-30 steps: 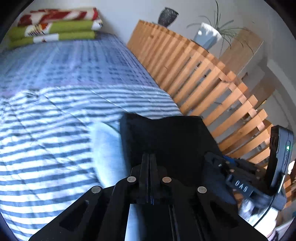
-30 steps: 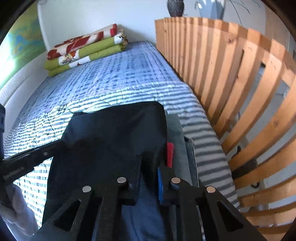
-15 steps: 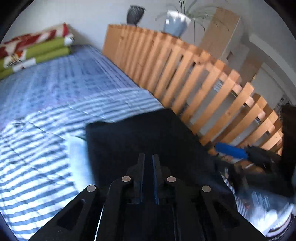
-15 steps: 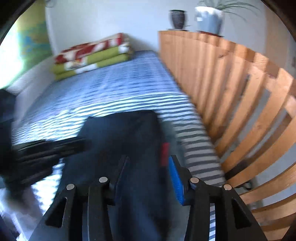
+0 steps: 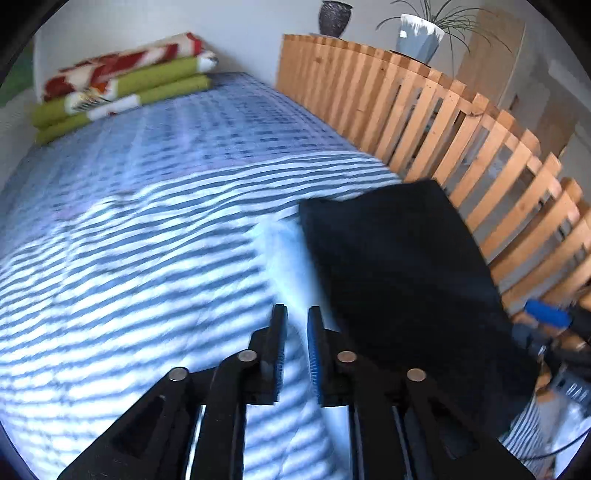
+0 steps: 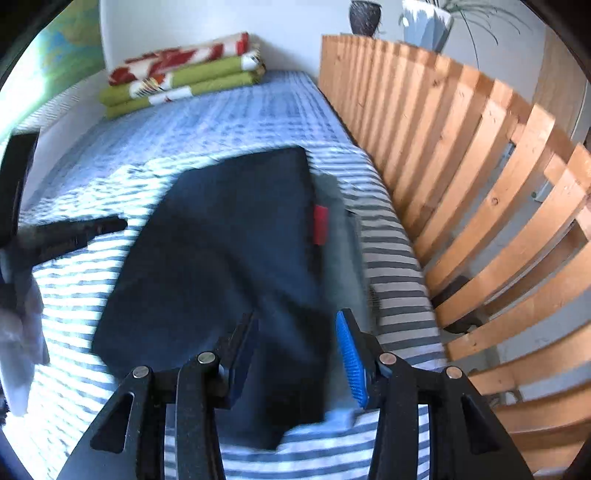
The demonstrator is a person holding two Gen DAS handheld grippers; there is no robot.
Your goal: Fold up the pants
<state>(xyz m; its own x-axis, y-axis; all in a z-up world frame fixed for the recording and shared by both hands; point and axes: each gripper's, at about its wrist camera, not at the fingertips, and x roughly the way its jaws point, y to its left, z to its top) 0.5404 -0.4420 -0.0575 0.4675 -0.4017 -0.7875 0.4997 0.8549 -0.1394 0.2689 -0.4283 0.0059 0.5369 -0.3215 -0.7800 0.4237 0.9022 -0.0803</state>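
The dark navy pants (image 6: 229,251) lie folded into a flat rectangle on the striped bedspread (image 6: 391,258), close to the wooden rail. A red tag (image 6: 320,225) shows at their right edge. My right gripper (image 6: 299,339) hovers over the near end of the pants, open wide, with nothing between its blue pads (image 6: 351,354). In the left wrist view the pants (image 5: 399,277) sit to the right of my left gripper (image 5: 295,332). It stands slightly open over bare bedspread (image 5: 129,277), holding nothing. The left gripper (image 6: 74,232) also shows at the left of the right wrist view.
A wooden slatted rail (image 5: 461,122) runs along the bed's right side. Folded green and red blankets (image 5: 122,88) are stacked at the far end against the wall. A dark vase (image 5: 334,16) and a potted plant (image 5: 419,35) stand behind the rail.
The left gripper was shut on the pants; it has let go and moved left off them. The right gripper has opened wider and drawn back, and the pants now lie flat.
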